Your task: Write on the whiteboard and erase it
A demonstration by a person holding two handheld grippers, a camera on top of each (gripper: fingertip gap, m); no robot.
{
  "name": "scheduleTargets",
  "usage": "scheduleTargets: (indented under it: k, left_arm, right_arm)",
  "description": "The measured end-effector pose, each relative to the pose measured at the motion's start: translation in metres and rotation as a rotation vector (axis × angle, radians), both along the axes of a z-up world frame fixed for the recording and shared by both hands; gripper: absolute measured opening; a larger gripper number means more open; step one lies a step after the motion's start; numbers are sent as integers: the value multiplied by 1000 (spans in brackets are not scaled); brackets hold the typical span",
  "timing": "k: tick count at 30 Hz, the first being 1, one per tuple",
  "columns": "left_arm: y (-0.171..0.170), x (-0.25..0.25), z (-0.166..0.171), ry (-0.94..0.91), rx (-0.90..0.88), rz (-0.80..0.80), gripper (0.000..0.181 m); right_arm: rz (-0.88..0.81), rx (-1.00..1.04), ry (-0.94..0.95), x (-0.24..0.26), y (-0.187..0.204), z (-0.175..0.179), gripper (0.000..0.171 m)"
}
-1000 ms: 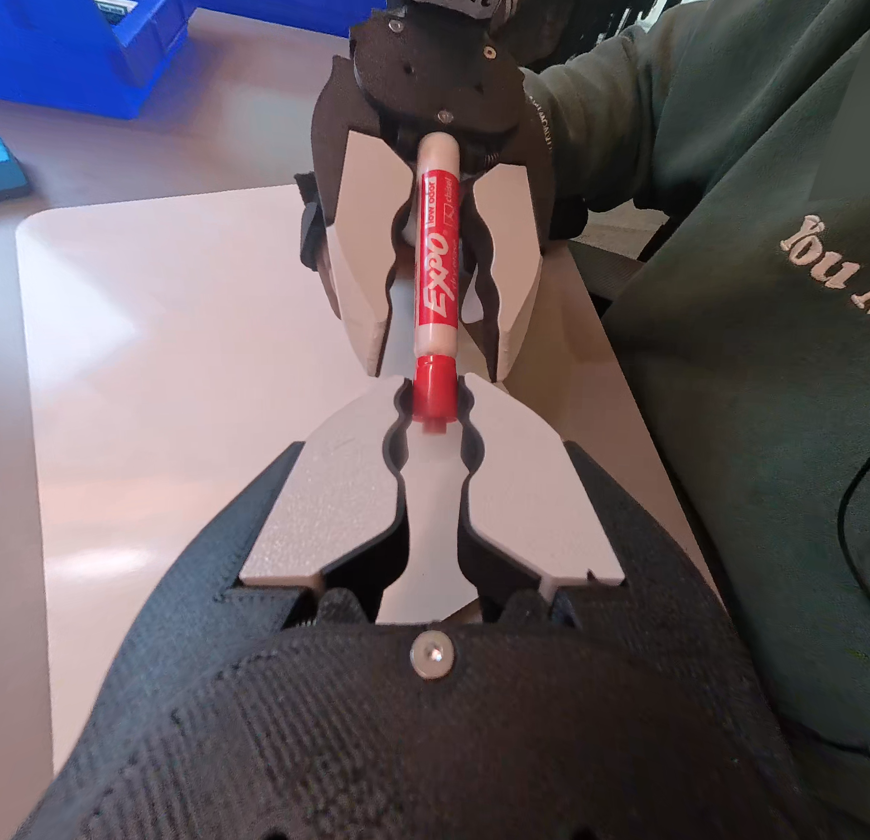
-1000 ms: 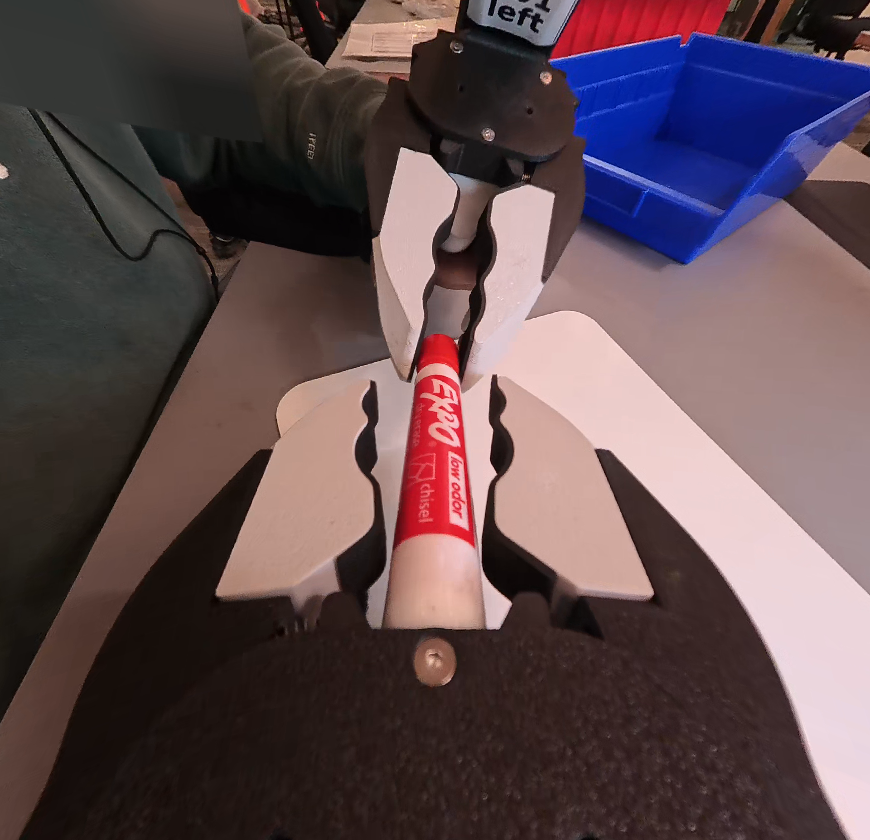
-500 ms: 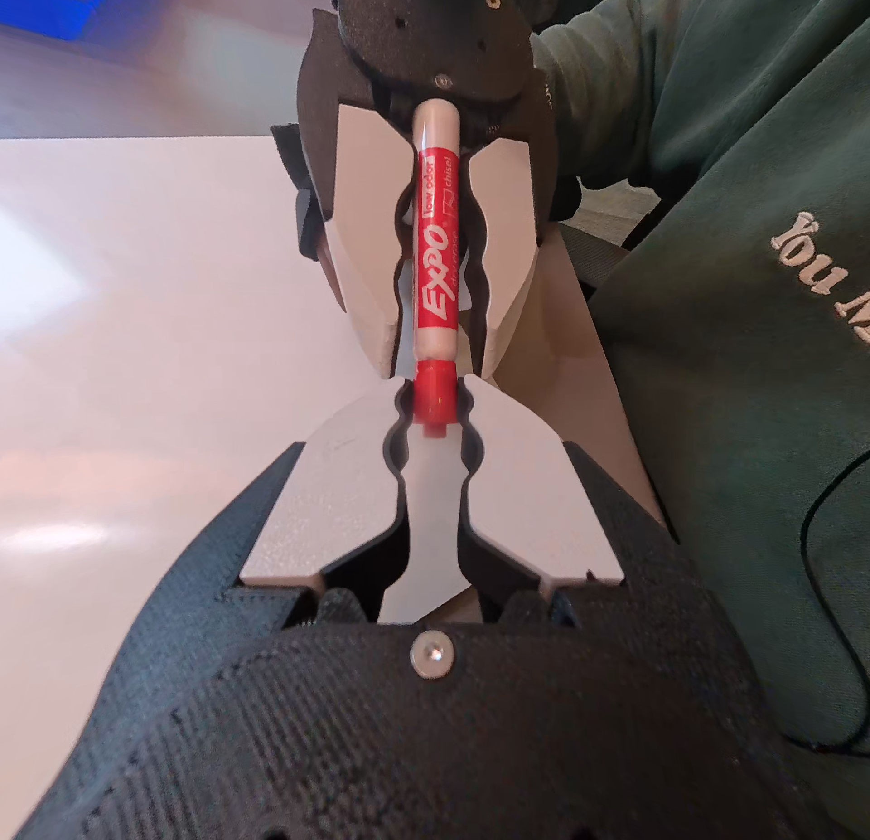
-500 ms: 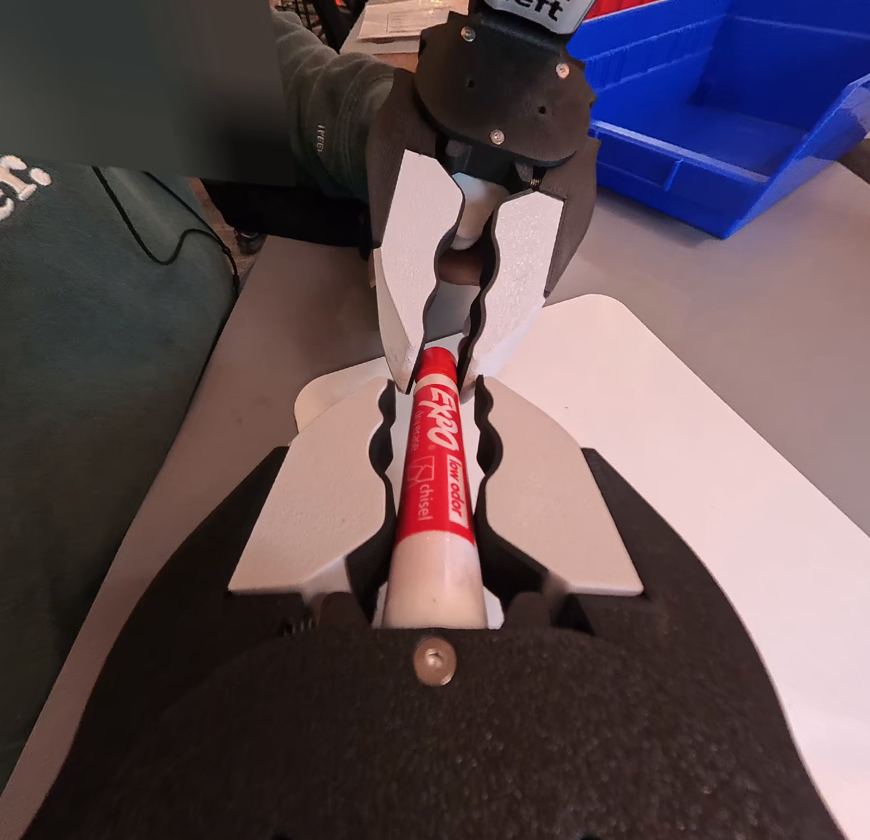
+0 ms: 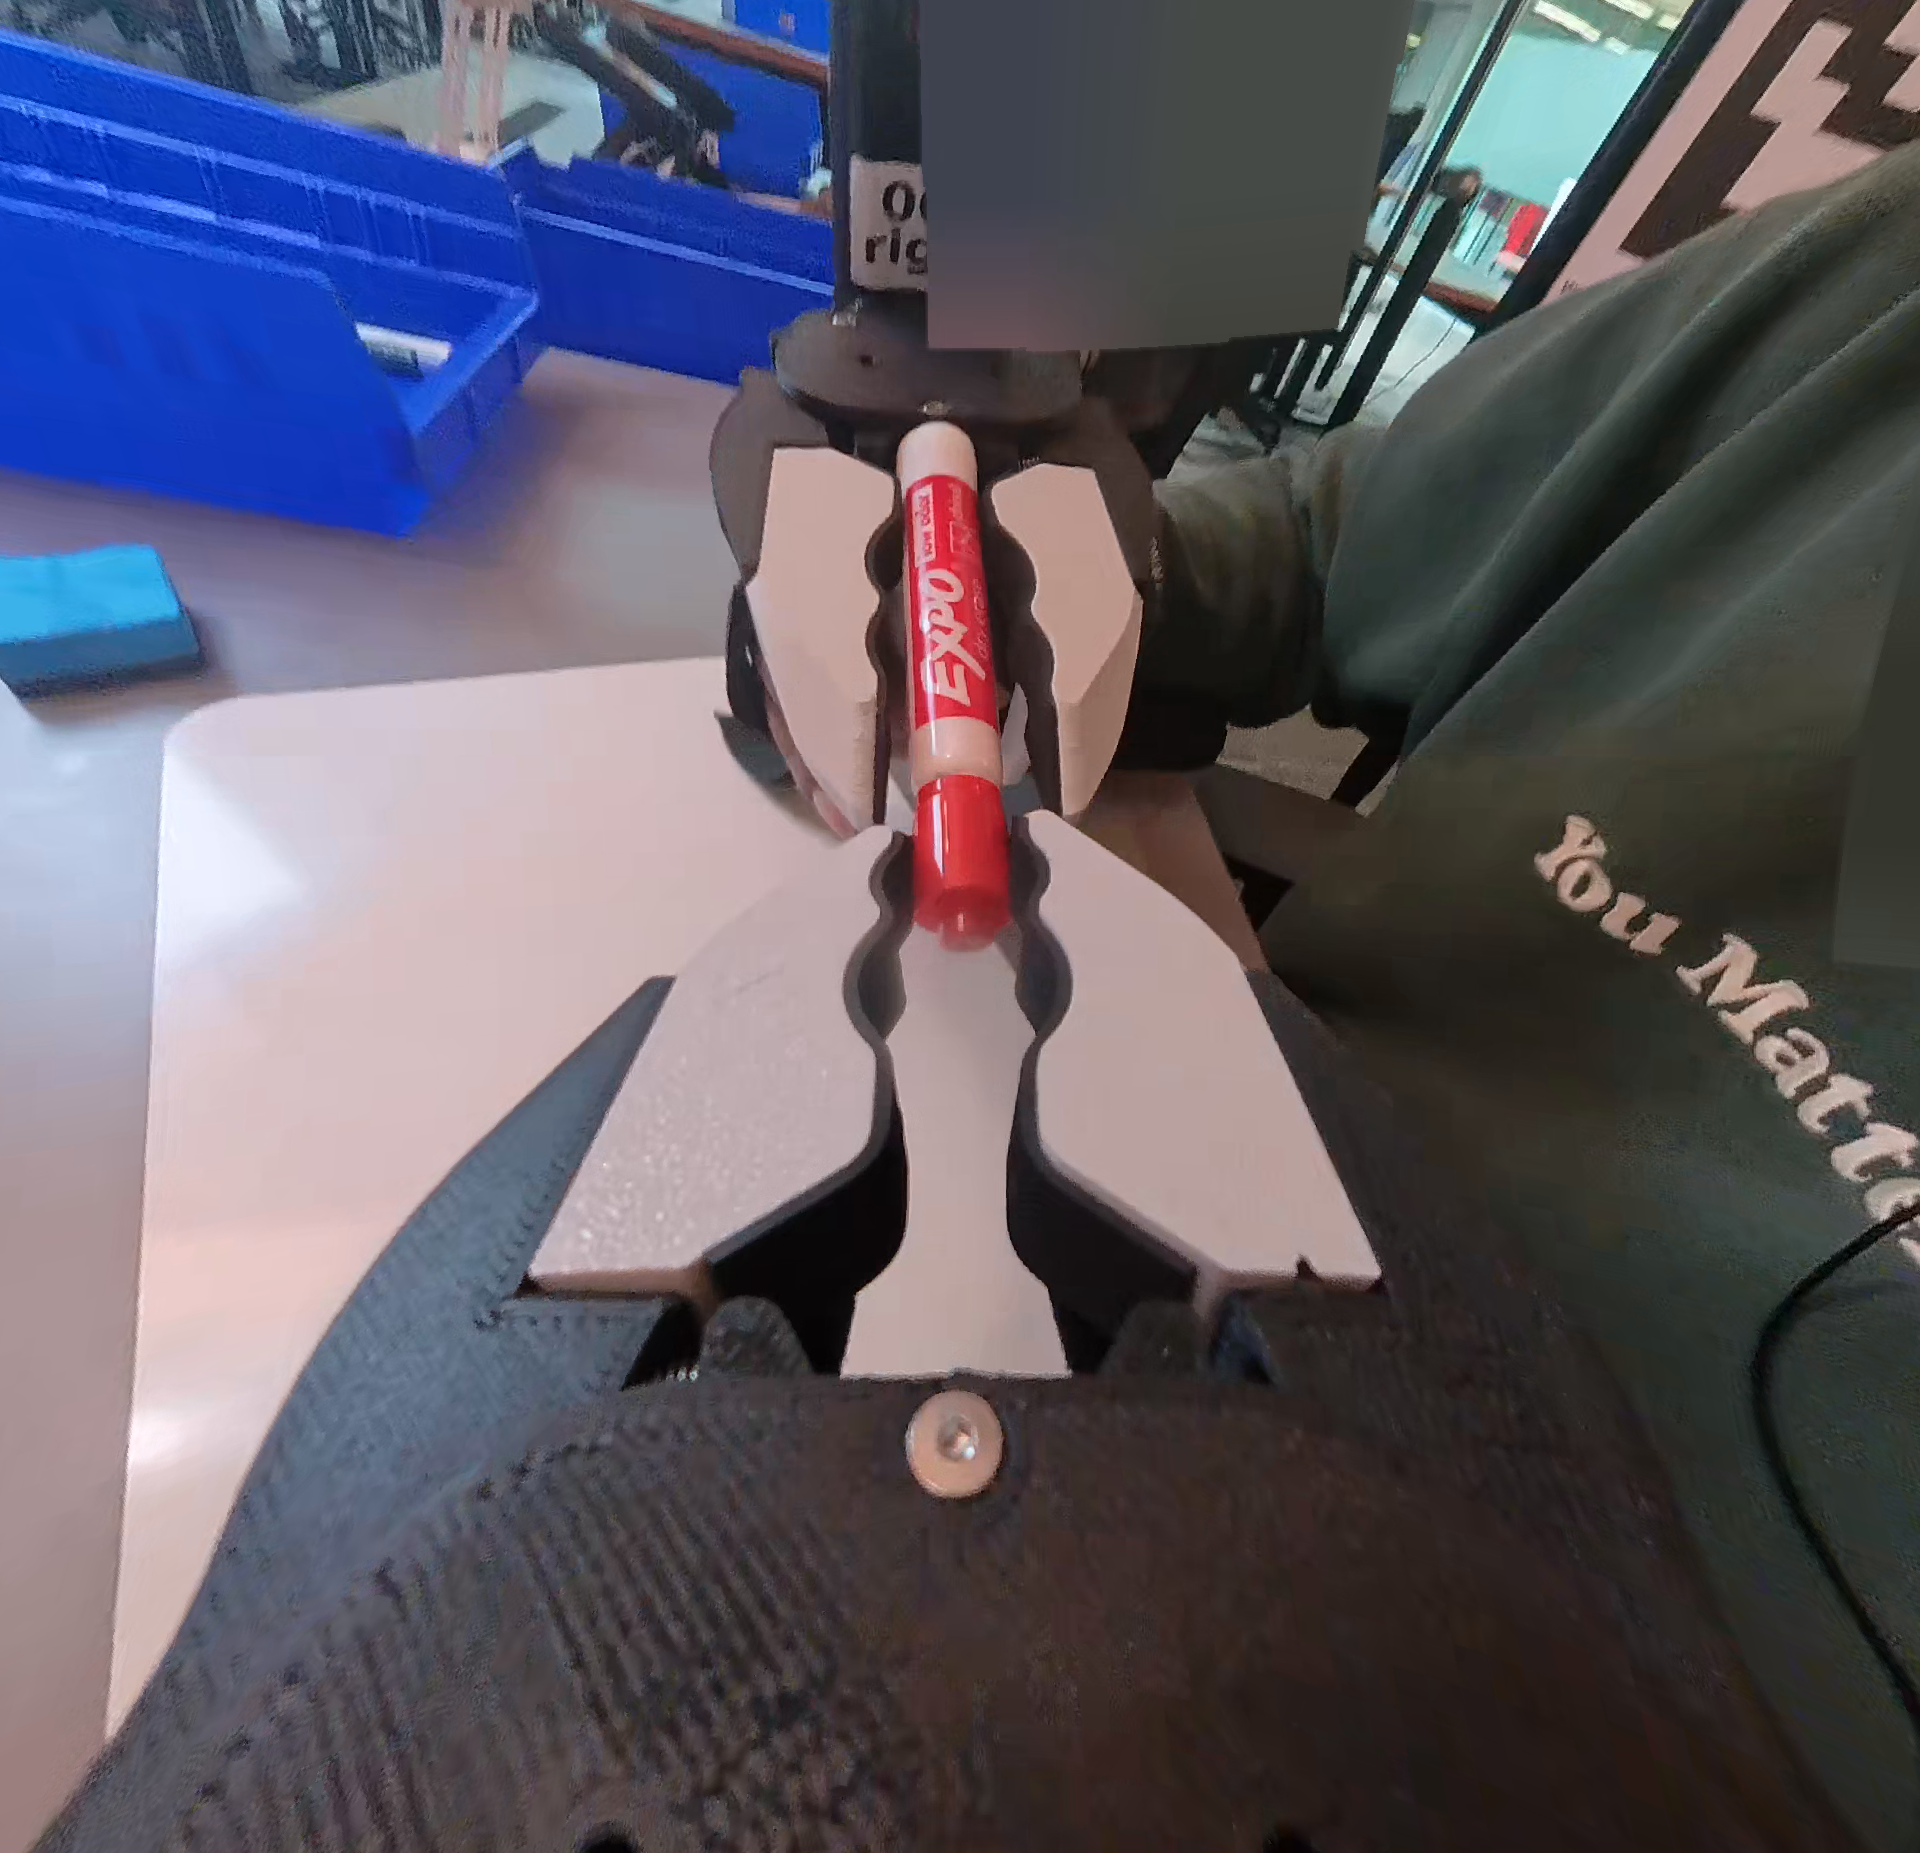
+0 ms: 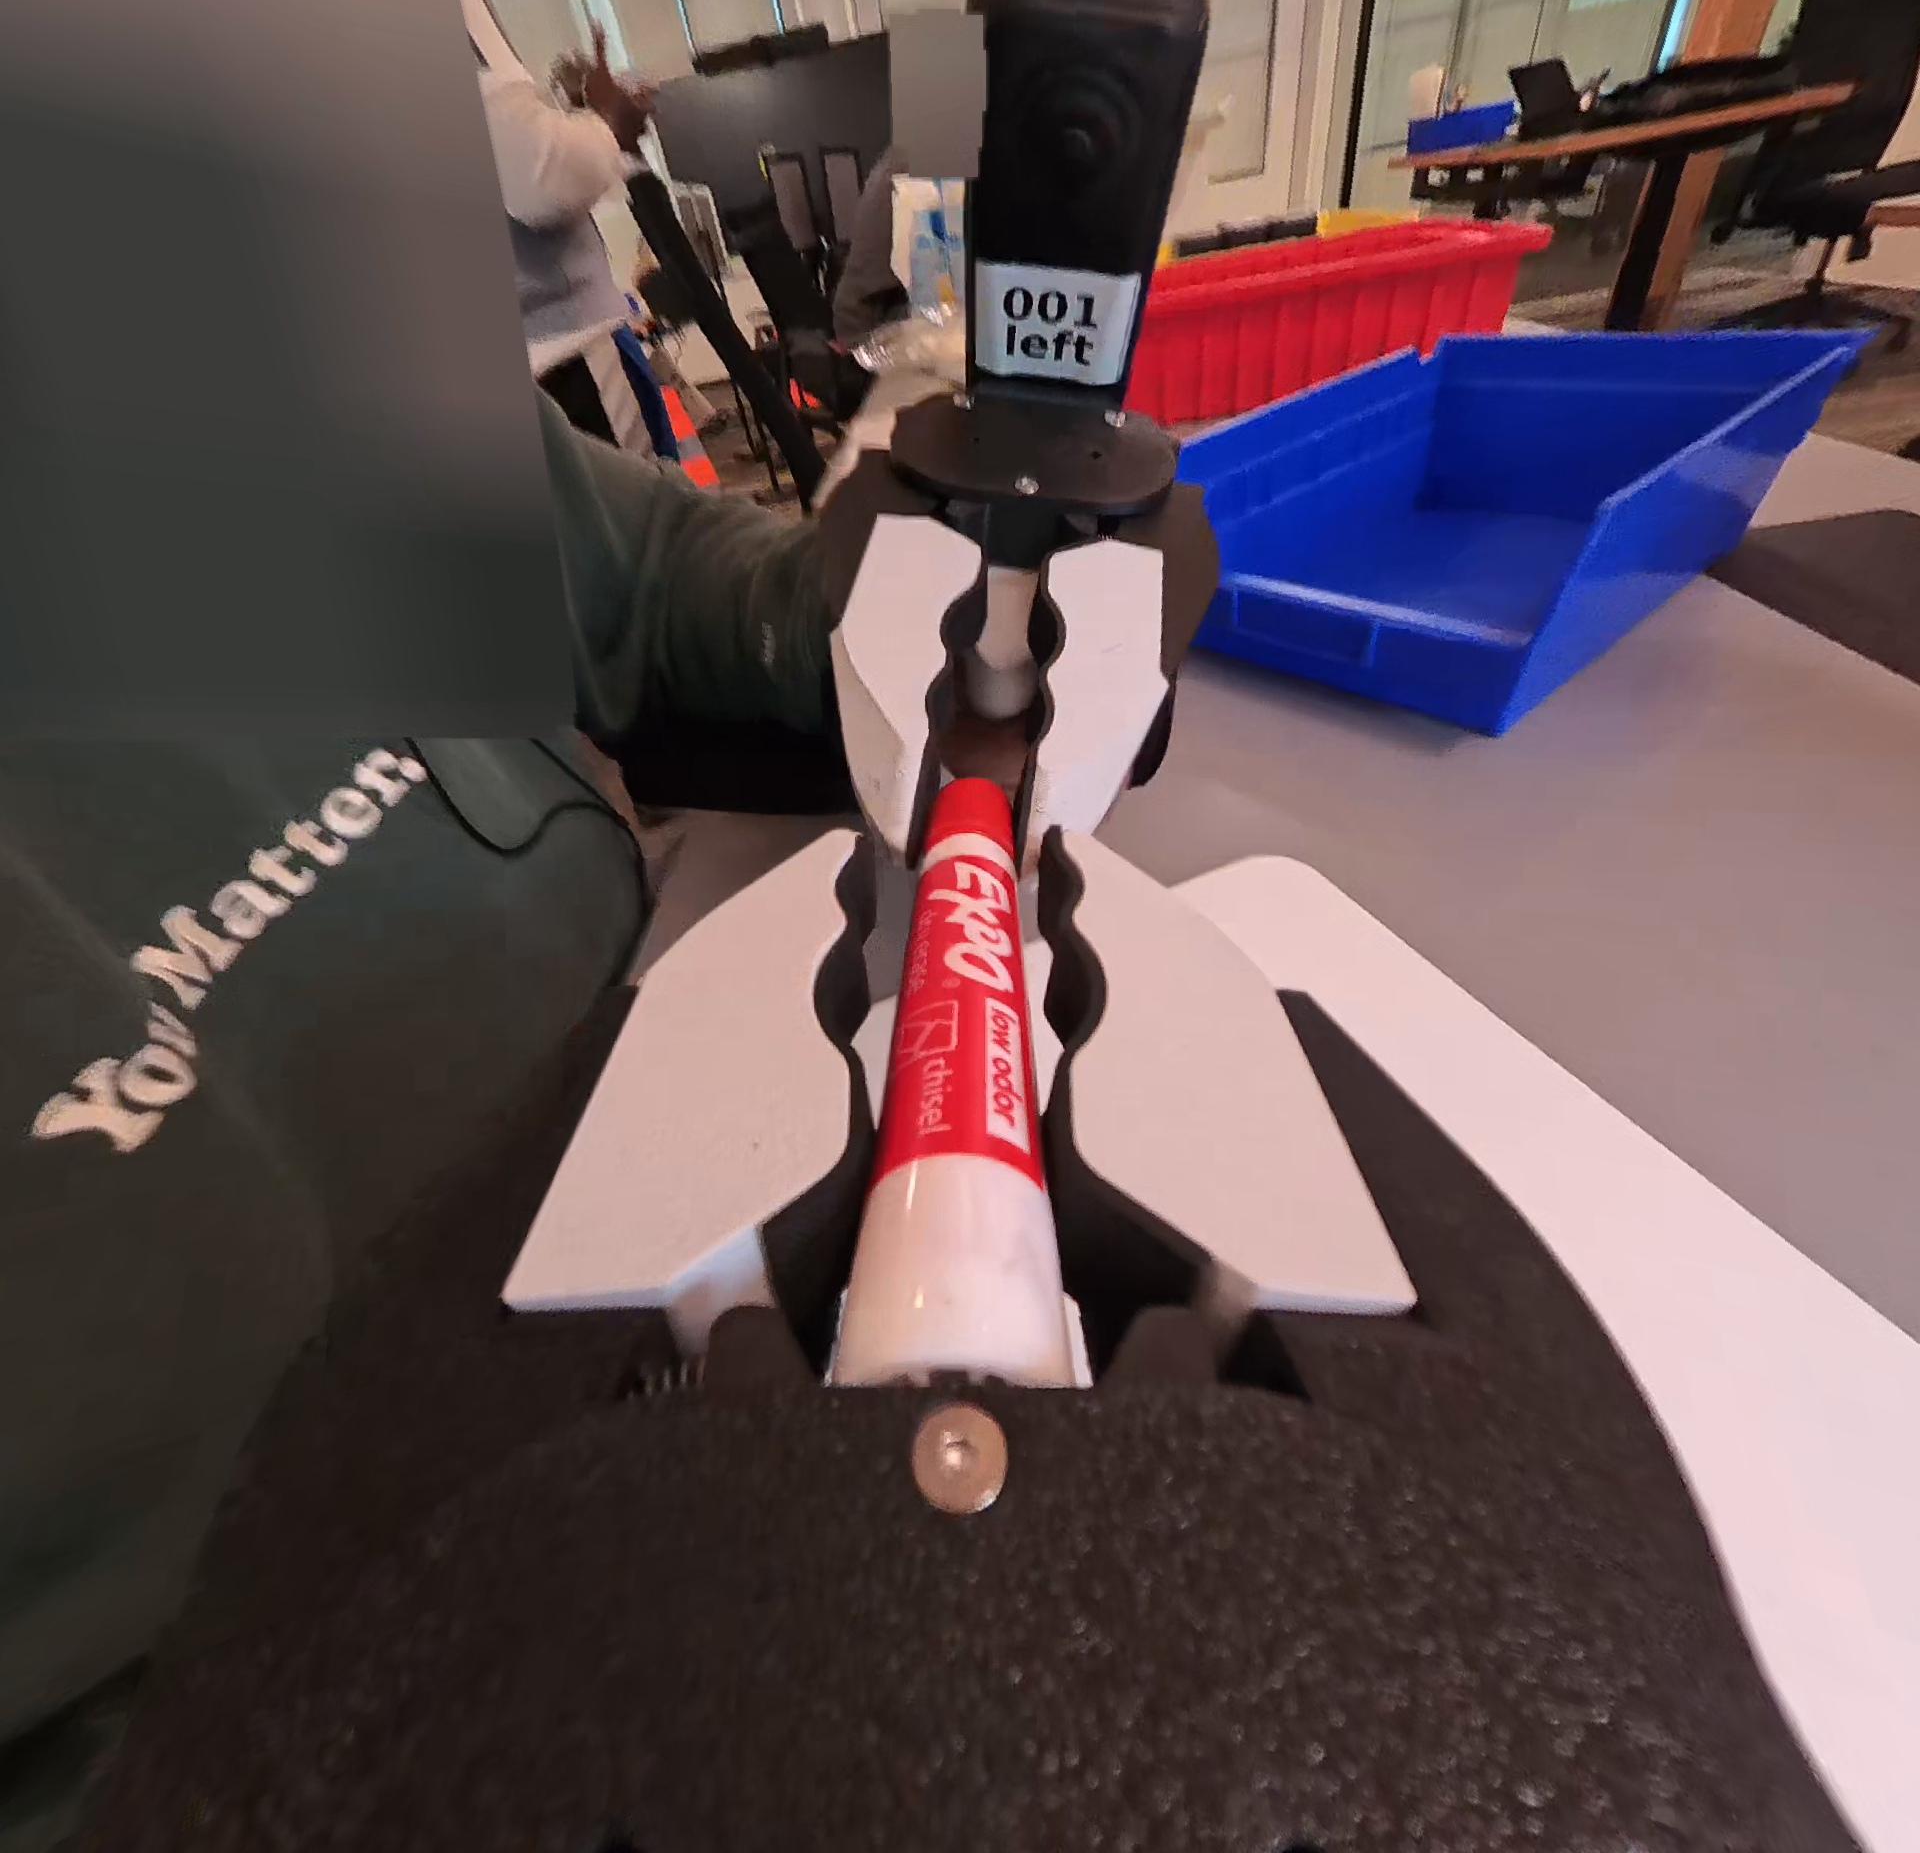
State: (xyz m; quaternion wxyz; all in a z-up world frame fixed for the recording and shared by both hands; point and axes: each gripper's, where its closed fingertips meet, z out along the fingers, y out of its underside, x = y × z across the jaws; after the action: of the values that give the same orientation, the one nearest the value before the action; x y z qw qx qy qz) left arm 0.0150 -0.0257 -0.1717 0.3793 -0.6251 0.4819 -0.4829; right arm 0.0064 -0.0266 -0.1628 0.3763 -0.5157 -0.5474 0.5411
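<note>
The red marker [image 6: 961, 1065] was up in the air, above the whiteboard [image 5: 436, 972] on the grey table [image 6: 1558, 868]. The right gripper [image 6: 956, 868] had its jaws squeezed onto the marker's white body. The left gripper [image 5: 956, 847] faced it, nose to nose, with the very ends of its jaws pinched on the red cap [image 5: 954, 863]. The rest of those jaws looked apart.

I thought they were about to pull the cap off. That is where it could go bad.

The left gripper only had a tiny bit of the cap. If it pulled too fast, its tips could slide off and the cap would stay on.

If the right gripper did not squeeze hard enough, the whole marker could slip out instead.

If the two pulled crooked, the marker could twist in the jaws. Then the tip would point the wrong way for writing.

The cap could also pop off all at once and drop on the board or roll away.

The teal eraser [image 5: 88, 614] lay on the table, apart from the board, near the blue bin [image 5: 260, 349]. Nobody was touching it.
</note>
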Motion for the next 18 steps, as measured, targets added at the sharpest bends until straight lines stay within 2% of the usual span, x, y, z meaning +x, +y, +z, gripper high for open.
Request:
scheduleTargets:
  k: [5, 15, 17, 18]
  left_arm:
    - [-5, 6, 12, -29, 13, 17, 19]
    - [-12, 4, 17, -37, 36, 40, 19]
    - [-12, -2, 17, -24, 33, 43, 19]
    - [3, -24, 18, -31, 28, 130, 19]
  right_arm:
    - [24, -24, 45, 5, -5, 14, 31]
    - [40, 43, 7, 4, -12, 15, 31]
    - [22, -13, 104, 20, -2, 34, 30]
    - [-30, -64, 215, 46, 17, 57, 30]
